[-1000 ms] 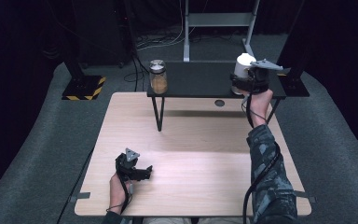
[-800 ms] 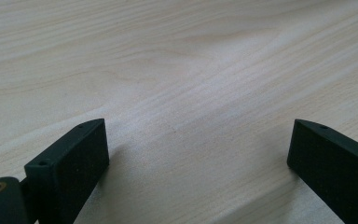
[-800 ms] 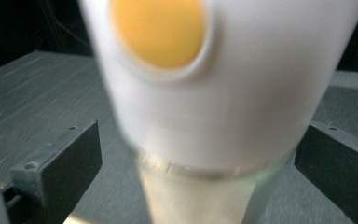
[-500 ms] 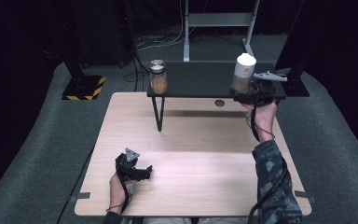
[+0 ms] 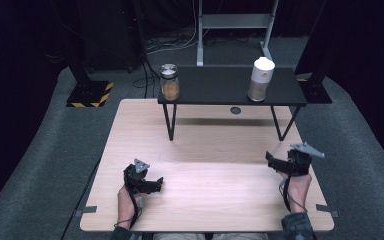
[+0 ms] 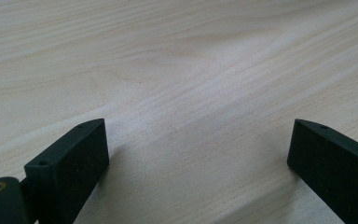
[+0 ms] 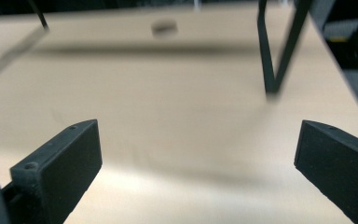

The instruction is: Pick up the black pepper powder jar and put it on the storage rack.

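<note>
Dim surroundings — right gripper view blurred

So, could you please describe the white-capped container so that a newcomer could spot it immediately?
Find the black shelf standing on thin legs at the wooden table's far edge. The white-capped container stands upright near its right end; unlike the squat glass jar at the left end, it is taller and opaque.

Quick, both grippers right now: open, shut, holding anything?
Left gripper: open, holding nothing, low over the light wooden table.
Right gripper: open, holding nothing, above the table's right side.
</note>
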`<state>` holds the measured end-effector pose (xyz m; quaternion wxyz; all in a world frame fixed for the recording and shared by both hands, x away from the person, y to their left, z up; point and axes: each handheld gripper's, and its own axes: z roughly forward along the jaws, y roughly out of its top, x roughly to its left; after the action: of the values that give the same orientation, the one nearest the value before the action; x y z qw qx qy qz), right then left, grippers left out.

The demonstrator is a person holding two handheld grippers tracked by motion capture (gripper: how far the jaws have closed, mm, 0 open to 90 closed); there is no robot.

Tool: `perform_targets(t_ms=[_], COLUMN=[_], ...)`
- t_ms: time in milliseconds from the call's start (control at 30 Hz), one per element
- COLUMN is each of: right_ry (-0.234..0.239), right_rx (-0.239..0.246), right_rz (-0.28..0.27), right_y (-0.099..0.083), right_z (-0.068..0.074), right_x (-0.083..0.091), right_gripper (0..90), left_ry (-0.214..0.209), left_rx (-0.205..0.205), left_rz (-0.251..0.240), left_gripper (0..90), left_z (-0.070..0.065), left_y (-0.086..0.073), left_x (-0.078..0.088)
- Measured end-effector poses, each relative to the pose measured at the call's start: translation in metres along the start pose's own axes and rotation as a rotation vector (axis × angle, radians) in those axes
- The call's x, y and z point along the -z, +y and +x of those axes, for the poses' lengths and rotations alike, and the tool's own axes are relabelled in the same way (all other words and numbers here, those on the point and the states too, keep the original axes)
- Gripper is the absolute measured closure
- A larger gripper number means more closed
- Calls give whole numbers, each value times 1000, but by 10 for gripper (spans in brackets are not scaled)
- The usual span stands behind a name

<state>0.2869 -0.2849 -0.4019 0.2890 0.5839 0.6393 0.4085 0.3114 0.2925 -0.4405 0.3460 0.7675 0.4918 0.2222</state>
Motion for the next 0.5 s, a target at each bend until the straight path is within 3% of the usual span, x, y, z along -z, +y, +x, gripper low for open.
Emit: perform_targets(t_ms=[133, 233, 500], right_ry=[3, -7, -7], right_rx=[-12, 1, 2], right_rz=[78, 107, 108], right_y=[-30, -42, -43], right_z=[-9, -10, -11], right_x=[5, 6, 6], right_gripper=[0, 0, 0], left_ry=[-1, -1, -1], left_rx=[1, 1, 1], left_rz=[1, 1, 1], left_gripper=[46, 46, 46], left_z=[0, 0, 0], left_y=[0, 0, 0], left_x=[0, 0, 0])
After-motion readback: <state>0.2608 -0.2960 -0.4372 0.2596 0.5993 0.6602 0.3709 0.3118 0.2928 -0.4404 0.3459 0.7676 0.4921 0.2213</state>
